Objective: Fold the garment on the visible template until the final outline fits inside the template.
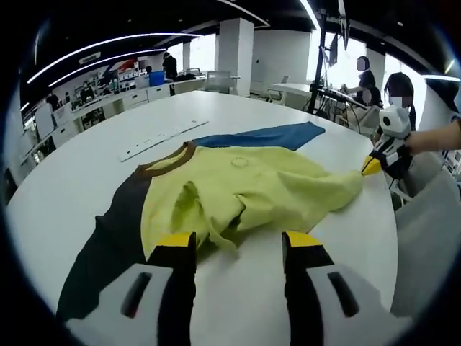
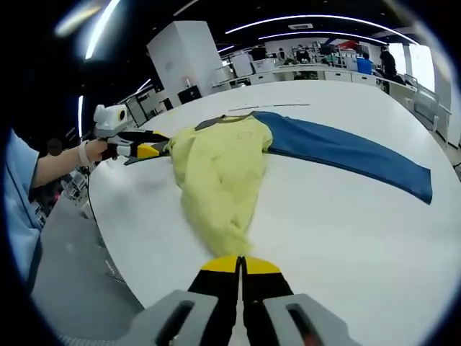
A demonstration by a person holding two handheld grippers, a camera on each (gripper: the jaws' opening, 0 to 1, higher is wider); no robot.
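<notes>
White round table [image 1: 65,180] spans frame centre. Long white strip [image 1: 162,138] lies on it, upper left. White pillar [image 1: 236,54] top centre; desks with blue bin [image 1: 156,78] upper left; seated person [image 1: 400,94] upper right.

I'm looking at an open office: big white table [image 1: 86,173], white square pillar [image 1: 235,54], bright windows [image 1: 338,50] behind, curved ceiling light strips [image 1: 108,47], desks w/ clutter [image 1: 108,97] along the far side, grey floor [image 2: 72,288].

Opposing low views, shared garment [image 1: 245,189] between
</notes>
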